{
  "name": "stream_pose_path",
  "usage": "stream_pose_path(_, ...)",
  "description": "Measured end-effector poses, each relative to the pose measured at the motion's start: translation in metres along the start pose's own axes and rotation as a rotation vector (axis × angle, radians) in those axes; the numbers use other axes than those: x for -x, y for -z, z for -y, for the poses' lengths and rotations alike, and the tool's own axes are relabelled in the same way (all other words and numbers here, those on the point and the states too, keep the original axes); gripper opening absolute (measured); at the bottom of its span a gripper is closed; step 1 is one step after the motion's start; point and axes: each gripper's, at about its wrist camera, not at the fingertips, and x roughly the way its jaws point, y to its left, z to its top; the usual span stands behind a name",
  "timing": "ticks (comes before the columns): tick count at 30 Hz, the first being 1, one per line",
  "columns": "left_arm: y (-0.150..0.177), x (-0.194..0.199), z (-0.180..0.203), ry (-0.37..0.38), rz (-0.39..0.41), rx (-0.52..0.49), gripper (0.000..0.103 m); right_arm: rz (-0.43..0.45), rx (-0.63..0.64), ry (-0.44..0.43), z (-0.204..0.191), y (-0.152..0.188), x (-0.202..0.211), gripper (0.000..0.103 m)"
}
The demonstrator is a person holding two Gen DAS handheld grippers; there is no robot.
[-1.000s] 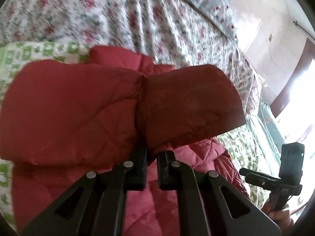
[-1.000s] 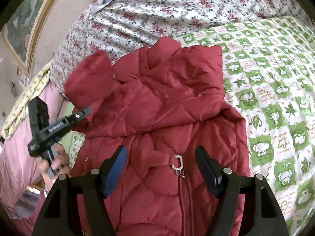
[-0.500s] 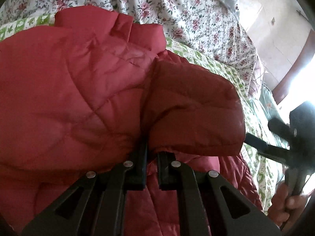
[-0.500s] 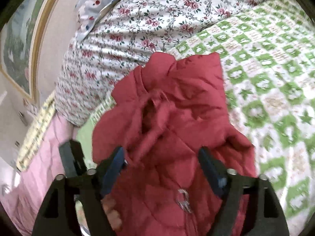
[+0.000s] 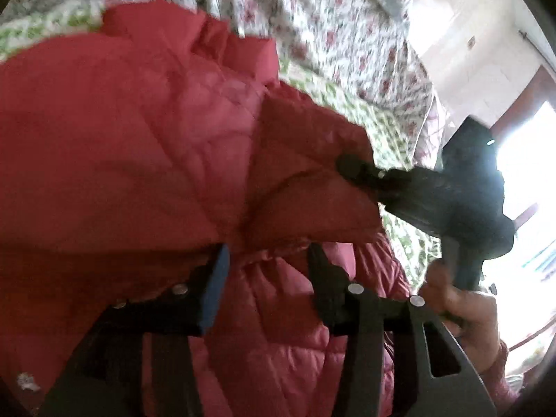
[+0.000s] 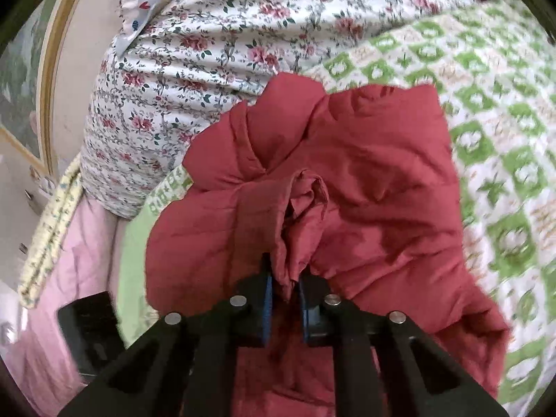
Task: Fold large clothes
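In the left wrist view, your left gripper [image 5: 267, 271] sits at the bottom centre of the frame with its jaws parted; they have just been opening, and the red quilted jacket [image 5: 139, 160] lies in front of and between them without either pad pressing on it. The jacket fills the left and middle of the picture, with a folded sleeve [image 5: 312, 180] bulging across the centre. At the right of the frame your right gripper [image 5: 358, 170] reaches in and its tip meets the edge of that sleeve. Your right hand [image 5: 465, 309] holds its handle at the lower right. Behind the jacket, the flowered bedspread [image 5: 333, 24] runs across the top, and a strip of green checked blanket [image 5: 385, 128] shows between it and the sleeve.

In the right wrist view, your right gripper [image 6: 285, 288] is at the bottom centre, and its jaws have just been closing: they are now clamped on a bunched fold of the jacket's sleeve [image 6: 299, 222], which stands up between the blue pads. The jacket [image 6: 375, 187] spreads over the middle of the frame on the green checked blanket [image 6: 504, 160], which covers the right side. The flowered bedspread [image 6: 215, 48] takes the upper part. A pink cover [image 6: 83, 243] lies at the lower left, and part of your left gripper [image 6: 90, 333], blurred, shows over it.
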Motion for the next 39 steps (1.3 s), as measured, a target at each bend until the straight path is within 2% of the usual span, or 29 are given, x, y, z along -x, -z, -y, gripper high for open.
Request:
stream_pose_path(4, -0.012, 0.040, -0.018, -0.093, 0.101, 0.003, 0.045, 0.010, 0.015, 0.045, 0.011, 0.002, 0.009, 0.009)
stream_pose_path(9, -0.045, 0.059, -0.067, -0.251, 0.171, 0.083, 0.045, 0.000, 0.010, 0.080, 0.023, 0.007, 0.005, 0.009)
stream_pose_path(11, -0.052, 0.052, -0.089, -0.264, 0.146, 0.105, 0.045, -0.003, 0.028, 0.104, 0.022, 0.009, 0.001, 0.009)
stream_pose_path(13, -0.051, 0.035, -0.111, -0.267, 0.085, 0.120, 0.045, -0.003, 0.029, 0.109, 0.021, 0.008, 0.000, 0.011)
stream_pose_path(15, -0.045, 0.023, -0.121, -0.258, 0.062, 0.118, 0.045, 0.022, 0.035, 0.143, 0.016, 0.008, 0.007, 0.020)
stream_pose_path(17, -0.038, 0.018, -0.120, -0.269, 0.071, 0.107, 0.045, 0.091, 0.076, 0.207, 0.005, 0.009, 0.022, 0.031)
stream_pose_path(19, -0.038, 0.013, -0.113, -0.307, 0.071, 0.083, 0.045, 0.187, 0.155, 0.282, -0.015, 0.013, 0.040, 0.032)
stream_pose_path(21, -0.038, 0.009, -0.107, -0.335, 0.066, 0.072, 0.045, 0.233, 0.222, 0.288, -0.035, 0.016, 0.047, 0.032)
stream_pose_path(25, -0.039, 0.005, -0.103, -0.360, 0.063, 0.059, 0.045, 0.139, 0.326, 0.259, -0.064, 0.020, 0.018, 0.036)
stream_pose_path(27, -0.037, 0.008, -0.104, -0.363, 0.059, 0.055, 0.045, 0.062, 0.335, 0.314, -0.062, 0.020, -0.011, 0.037)
stream_pose_path(30, -0.037, 0.019, -0.103, -0.356, 0.049, 0.036, 0.045, -0.028, 0.325, 0.392, -0.035, 0.023, -0.048, 0.035)
stream_pose_path(32, -0.037, 0.031, -0.101, -0.367, 0.064, 0.019, 0.045, -0.031, 0.307, 0.380, -0.025, 0.024, -0.051, 0.033)
stream_pose_path(34, -0.036, 0.040, -0.103, -0.413, 0.083, 0.016, 0.045, -0.033, 0.305, 0.392, -0.026, 0.023, -0.051, 0.033)
stream_pose_path(39, -0.029, 0.033, -0.134, -0.426, 0.038, 0.084, 0.046, -0.018, 0.321, 0.398, -0.027, 0.027, -0.055, 0.033)
